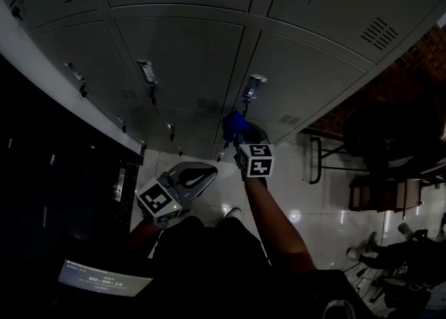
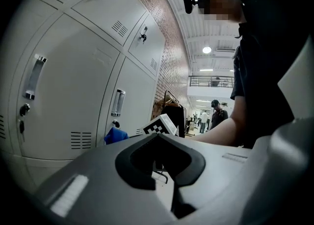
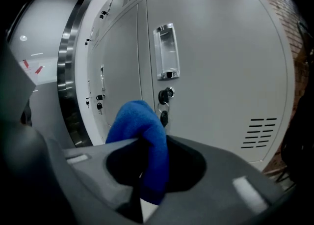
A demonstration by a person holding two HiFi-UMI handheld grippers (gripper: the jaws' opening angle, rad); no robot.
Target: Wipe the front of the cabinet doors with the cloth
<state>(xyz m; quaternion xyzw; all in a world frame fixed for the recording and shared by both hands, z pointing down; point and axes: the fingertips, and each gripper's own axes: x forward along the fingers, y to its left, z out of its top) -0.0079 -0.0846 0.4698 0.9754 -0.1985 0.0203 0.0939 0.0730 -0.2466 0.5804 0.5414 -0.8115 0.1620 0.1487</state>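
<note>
A bank of grey locker doors (image 1: 188, 60) fills the top of the head view, each with a chrome handle (image 1: 254, 88) and a keyed lock. My right gripper (image 1: 235, 129) is shut on a blue cloth (image 3: 140, 135), held just in front of a door (image 3: 221, 71), below its handle (image 3: 166, 52) and next to its lock with hanging keys (image 3: 164, 102). My left gripper (image 1: 189, 178) hangs lower and further from the doors; its jaws are closed together with nothing between them. The cloth (image 2: 115, 135) also shows in the left gripper view.
A dark counter edge (image 1: 63, 136) runs along the left. A dark chair and tables (image 1: 362, 171) stand on the shiny floor at the right. A brick wall (image 2: 169, 47) lies beyond the lockers, with people standing far off (image 2: 217, 113).
</note>
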